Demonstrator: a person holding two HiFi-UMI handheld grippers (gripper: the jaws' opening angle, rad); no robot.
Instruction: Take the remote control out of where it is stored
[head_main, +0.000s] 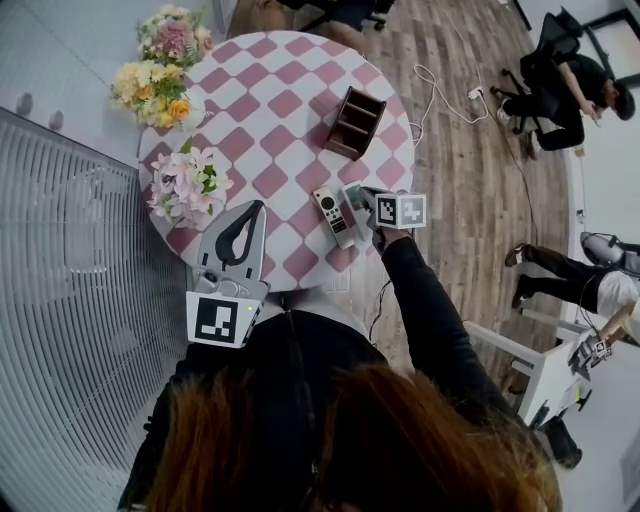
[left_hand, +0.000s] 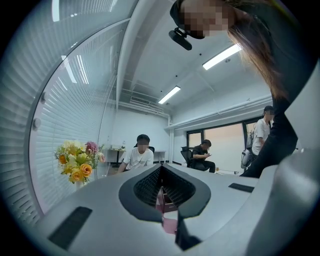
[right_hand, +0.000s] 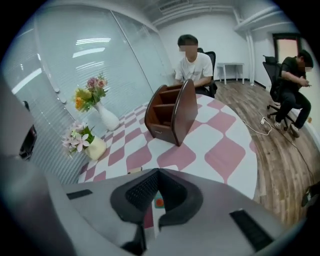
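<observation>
**Remote lies flat on the tabletop, clear of its holder**

The slim white plastic remote control (head_main: 333, 216) lies flat on the round pink-and-white checked tabletop (head_main: 270, 110), close to the edge nearest the person. It sits apart from the brown wooden compartment organiser (head_main: 355, 122), whose slots look empty. The right tool (head_main: 356, 197) hangs just beside the remote's right side, tilted downward, with its jaws closed together and nothing between them. The left tool (head_main: 257, 207) is held level near the same edge, also closed and empty.

The remote should be light and rigid, with a smooth shell that could slip between hard pads. Because it is thin and lies flat, there is little side wall to catch. The best hold is probably across the narrow width, on the two long edges about mid-length and off the buttons. It is not fragile, though a drop off the nearby edge is worth avoiding.

Only the head view shows the whole remote and its place relative to both tools. The right gripper view gives the organiser (right_hand: 172, 112) from the side and confirms that the jaws meet. A scrap with a red dot shows beneath them, possibly the remote's button end. The left gripper view looks across the room and shows only a sliver of pink cloth between its closed jaws.
</observation>
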